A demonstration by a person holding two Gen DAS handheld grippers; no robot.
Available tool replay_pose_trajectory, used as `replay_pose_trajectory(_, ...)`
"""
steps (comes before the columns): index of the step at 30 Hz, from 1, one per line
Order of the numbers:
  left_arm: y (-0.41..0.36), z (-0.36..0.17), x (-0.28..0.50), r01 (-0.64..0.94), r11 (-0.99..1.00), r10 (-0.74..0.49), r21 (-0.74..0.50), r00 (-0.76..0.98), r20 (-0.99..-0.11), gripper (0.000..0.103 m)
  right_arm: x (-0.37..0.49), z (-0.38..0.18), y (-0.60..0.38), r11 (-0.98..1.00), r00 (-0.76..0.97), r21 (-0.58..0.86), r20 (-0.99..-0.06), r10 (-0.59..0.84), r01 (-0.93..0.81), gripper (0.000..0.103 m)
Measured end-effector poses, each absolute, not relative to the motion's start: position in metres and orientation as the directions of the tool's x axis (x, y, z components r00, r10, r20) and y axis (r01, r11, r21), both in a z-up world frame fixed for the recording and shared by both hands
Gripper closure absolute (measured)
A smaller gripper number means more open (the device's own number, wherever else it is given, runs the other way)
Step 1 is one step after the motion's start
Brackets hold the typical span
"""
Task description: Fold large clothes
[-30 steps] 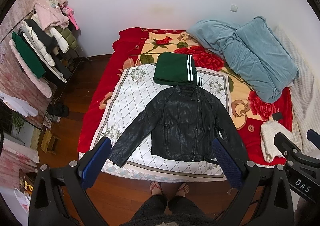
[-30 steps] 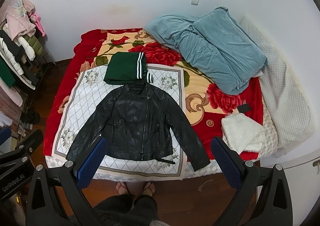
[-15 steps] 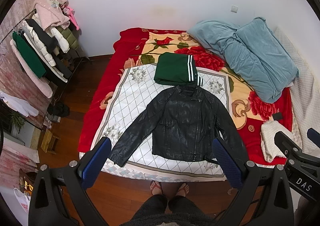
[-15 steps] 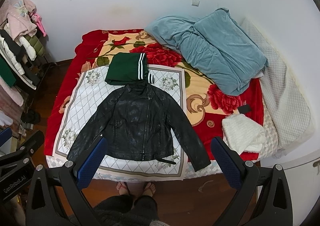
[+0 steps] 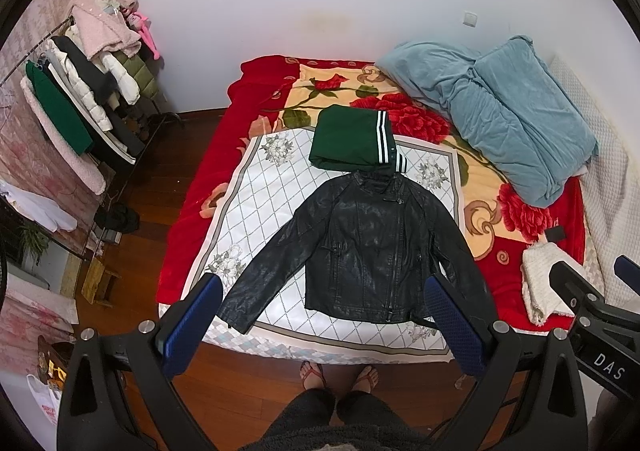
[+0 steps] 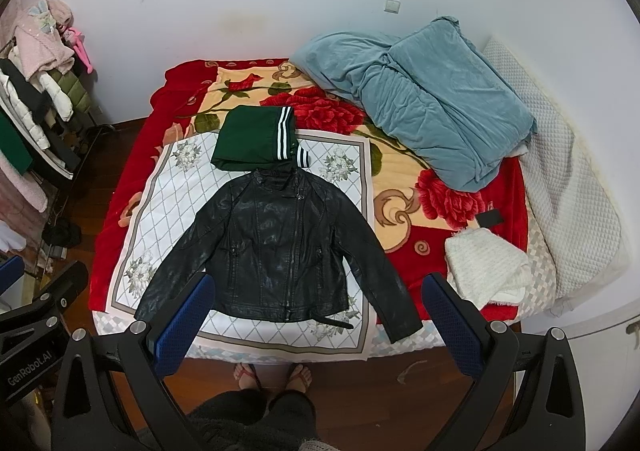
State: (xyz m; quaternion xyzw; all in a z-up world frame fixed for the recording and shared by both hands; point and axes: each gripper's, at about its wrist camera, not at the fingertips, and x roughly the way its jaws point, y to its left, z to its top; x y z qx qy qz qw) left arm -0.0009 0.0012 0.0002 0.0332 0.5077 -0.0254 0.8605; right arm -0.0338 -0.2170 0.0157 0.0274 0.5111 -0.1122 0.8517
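A bed (image 5: 192,251) with a red flowered blanket (image 5: 264,83) stands against the wall. A black jacket (image 5: 360,247) lies flat on a white cloth (image 5: 260,191), hem near the foot edge, right sleeve past the cloth's border. Left hand-held gripper (image 5: 320,319) and right hand-held gripper (image 6: 316,311) hover above the floor, both spread and empty.

Even, soft indoor light, faint sheen on black jacket (image 5: 368,247); sharp centre, strong fisheye bending, dark vignette at corners.
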Motion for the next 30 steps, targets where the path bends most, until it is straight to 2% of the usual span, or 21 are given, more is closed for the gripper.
replay_pose_trajectory(30, -0.004, 0.024, 0.023, 0.083, 0.996, -0.021, 0.022, 0.484, -0.875, 0.000, -0.030, 0.020, -0.210, 0.973, 0.453, -0.070, -0.876, -0.166, 0.221, 0.000)
